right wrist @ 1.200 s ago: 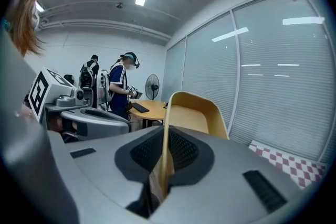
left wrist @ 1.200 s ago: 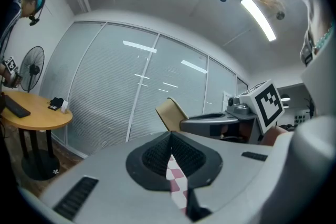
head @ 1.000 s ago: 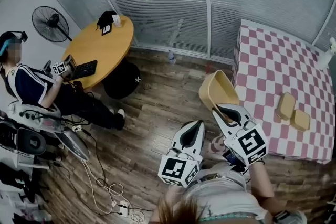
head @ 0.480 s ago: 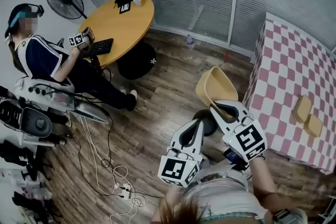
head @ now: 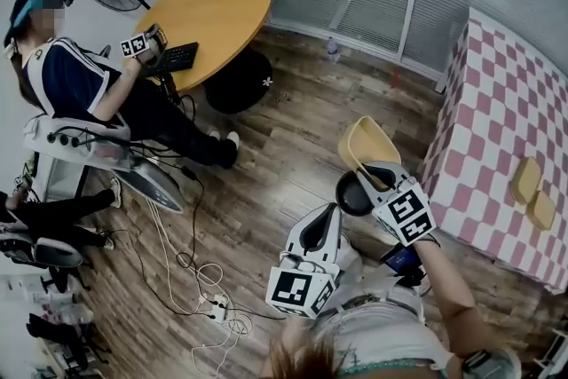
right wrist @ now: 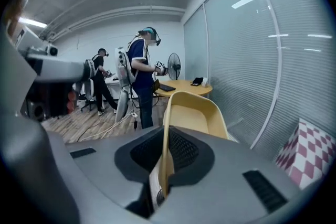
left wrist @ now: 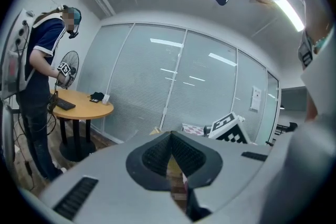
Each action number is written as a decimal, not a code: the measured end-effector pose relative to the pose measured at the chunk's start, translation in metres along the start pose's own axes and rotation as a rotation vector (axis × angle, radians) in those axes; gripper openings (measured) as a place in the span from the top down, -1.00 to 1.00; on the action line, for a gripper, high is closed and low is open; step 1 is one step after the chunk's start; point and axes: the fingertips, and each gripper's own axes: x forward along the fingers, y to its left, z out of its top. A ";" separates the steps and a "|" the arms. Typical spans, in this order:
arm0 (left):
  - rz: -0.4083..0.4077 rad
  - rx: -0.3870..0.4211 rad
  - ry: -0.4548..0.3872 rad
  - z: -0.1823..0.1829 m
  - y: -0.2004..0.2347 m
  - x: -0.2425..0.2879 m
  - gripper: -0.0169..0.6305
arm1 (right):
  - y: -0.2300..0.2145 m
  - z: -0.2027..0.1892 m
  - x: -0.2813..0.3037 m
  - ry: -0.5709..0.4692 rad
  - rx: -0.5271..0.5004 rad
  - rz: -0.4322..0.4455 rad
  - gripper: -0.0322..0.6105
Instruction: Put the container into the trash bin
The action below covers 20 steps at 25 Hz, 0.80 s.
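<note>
Plank floor [head: 293, 138] with black trash bin [head: 348, 196]. Over the bin, right gripper [head: 369, 178] clenched on rim of yellow container [head: 368, 145]. Beside the bin, left gripper [head: 327, 214] clenched, empty.

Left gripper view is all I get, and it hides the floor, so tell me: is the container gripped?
Observer: Yes. In the right gripper view the right tongs are shut on the wall of the yellow container.
Operator: Where is the bin?
Observer: The head view shows a dark round trash bin on the floor, just below the container in the picture. The container is not yet in it.
Operator: Anything left on the table?
Observer: Two more yellow containers lie on the checked table.
</note>
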 end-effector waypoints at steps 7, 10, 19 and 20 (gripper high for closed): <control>0.005 -0.005 0.042 -0.012 0.016 -0.006 0.93 | 0.019 -0.104 0.076 0.223 -0.069 0.127 0.85; 0.008 -0.011 0.061 -0.019 0.023 -0.009 0.93 | 0.023 -0.150 0.102 0.306 -0.022 0.157 0.85; 0.042 -0.043 0.125 -0.047 0.041 -0.024 0.93 | 0.032 -0.250 0.146 0.449 0.040 0.191 0.85; 0.046 -0.046 0.131 -0.050 0.042 -0.025 0.93 | 0.032 -0.259 0.149 0.457 0.037 0.195 0.85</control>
